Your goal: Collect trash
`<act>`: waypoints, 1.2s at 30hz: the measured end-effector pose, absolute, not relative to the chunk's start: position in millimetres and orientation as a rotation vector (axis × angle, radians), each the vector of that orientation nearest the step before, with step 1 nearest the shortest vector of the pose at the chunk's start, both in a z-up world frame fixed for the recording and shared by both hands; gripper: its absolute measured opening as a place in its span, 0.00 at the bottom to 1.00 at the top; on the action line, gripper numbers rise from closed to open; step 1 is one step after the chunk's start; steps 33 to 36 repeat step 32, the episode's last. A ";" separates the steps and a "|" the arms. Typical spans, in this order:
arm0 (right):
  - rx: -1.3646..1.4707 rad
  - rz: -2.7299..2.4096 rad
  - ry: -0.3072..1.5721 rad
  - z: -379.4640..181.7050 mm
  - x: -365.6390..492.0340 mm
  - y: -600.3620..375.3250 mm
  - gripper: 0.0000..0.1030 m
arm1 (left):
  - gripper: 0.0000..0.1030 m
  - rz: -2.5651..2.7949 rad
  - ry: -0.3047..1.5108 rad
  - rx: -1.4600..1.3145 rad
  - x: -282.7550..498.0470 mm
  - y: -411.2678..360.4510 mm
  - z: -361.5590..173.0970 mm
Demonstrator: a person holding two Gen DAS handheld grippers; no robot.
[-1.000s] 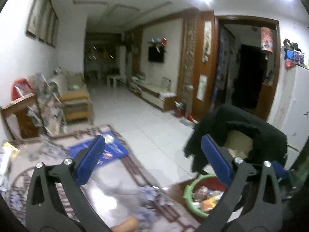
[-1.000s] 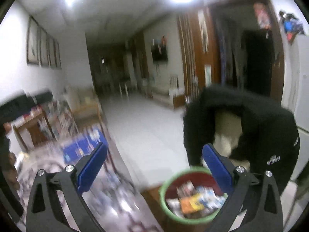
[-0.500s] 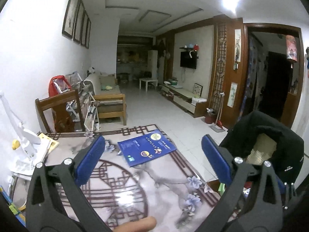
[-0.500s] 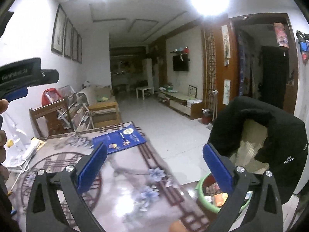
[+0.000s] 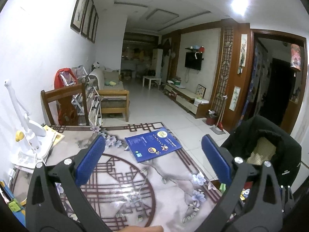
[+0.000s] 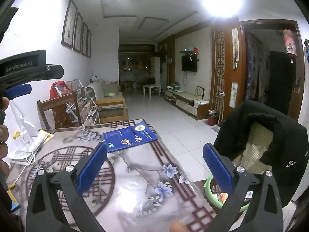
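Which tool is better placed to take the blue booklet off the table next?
Left, probably. In its view the blue booklet lies almost centred ahead of the open left tool. The right tool, also open and empty, points nearer the green bin at the table edge, booklet off-centre.

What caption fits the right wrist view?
Open right gripper above floral patterned table, blue booklet ahead, green-rimmed trash bin at right.

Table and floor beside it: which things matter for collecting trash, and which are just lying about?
Job:
green bin holding wrappers, on the floor
left gripper, open
right gripper, open

Lying about:
blue booklet
white desk lamp
black jacket on the chair
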State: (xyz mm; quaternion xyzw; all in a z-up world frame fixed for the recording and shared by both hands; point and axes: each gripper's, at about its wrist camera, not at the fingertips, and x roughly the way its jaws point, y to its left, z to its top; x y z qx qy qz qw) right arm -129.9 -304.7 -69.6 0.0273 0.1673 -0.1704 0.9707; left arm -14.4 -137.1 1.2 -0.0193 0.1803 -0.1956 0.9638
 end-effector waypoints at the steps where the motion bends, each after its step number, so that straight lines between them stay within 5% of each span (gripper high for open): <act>1: 0.053 -0.343 0.340 -69.7 -129.6 -303.2 0.93 | 0.95 -0.395 0.366 -0.040 -14.0 -136.1 1.2; 23: 0.031 -0.263 0.430 -89.8 -96.0 -294.0 0.93 | 0.95 -0.346 0.463 -0.062 12.1 -115.5 -20.8; 36: -0.044 -0.097 0.687 -174.7 -5.4 -275.6 0.93 | 0.95 -0.223 0.568 -0.038 38.0 -85.1 -69.2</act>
